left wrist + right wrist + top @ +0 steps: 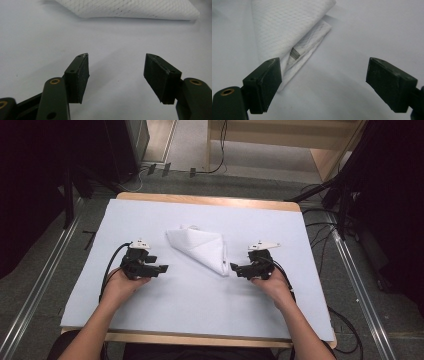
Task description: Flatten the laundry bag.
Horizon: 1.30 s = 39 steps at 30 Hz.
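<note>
The folded white cloth (199, 249) lies mid-counter (150, 310) between both grippers; it looks light, soft and limp; best taken at its near corner; left gripper (159, 269) and right gripper (236, 268) stand open, empty.

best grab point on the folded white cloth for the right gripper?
Probably the narrow layered corner of the folded white cloth that points toward the right gripper. Come in low from that side, one jaw sliding under. The stacked edges lie there, exposed on the flat table cover, and the jaws already stand open.
</note>
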Each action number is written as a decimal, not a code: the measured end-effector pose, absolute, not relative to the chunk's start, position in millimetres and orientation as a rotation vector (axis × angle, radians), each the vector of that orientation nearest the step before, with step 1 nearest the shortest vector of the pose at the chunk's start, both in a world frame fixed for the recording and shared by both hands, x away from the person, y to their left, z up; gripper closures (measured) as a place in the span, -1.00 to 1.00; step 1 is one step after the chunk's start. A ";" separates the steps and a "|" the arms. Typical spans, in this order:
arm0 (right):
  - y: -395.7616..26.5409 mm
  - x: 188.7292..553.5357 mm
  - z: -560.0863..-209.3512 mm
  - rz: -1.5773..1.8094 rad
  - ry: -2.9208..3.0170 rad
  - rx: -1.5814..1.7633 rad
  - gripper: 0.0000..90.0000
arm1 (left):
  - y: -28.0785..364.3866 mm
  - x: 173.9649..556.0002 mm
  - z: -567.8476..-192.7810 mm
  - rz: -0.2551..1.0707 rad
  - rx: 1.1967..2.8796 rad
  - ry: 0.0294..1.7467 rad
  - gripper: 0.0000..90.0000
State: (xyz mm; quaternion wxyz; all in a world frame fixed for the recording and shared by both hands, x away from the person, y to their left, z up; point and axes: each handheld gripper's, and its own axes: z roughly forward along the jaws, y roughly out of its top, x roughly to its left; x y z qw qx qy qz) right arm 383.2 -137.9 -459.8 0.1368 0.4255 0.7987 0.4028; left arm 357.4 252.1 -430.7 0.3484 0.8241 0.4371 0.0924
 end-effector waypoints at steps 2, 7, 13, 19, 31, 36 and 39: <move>-137.3 382.2 -457.6 1.170 2.315 1.215 -0.69 | 252.5 357.6 -430.3 0.230 2.131 1.133 -0.10; -134.3 380.2 -456.6 1.163 2.356 1.165 -0.69 | 253.6 357.6 -429.0 0.215 2.124 1.131 0.01; -131.6 378.7 -455.3 1.164 2.366 1.146 -0.69 | 253.9 358.2 -429.2 0.208 2.129 1.125 0.11; -133.3 377.8 -454.1 1.160 2.361 1.155 -0.59 | 255.1 359.8 -428.9 0.201 2.130 1.120 0.18; -138.1 377.1 -452.7 1.175 2.378 1.145 -0.27 | 260.9 366.1 -428.4 0.165 2.119 1.173 0.16; -139.6 377.2 -452.7 1.182 2.389 1.153 -0.22 | 262.5 369.6 -429.7 0.130 2.104 1.195 -0.06; -140.4 377.6 -452.5 1.183 2.394 1.156 -0.19 | 263.9 370.8 -430.3 0.126 2.102 1.199 -0.11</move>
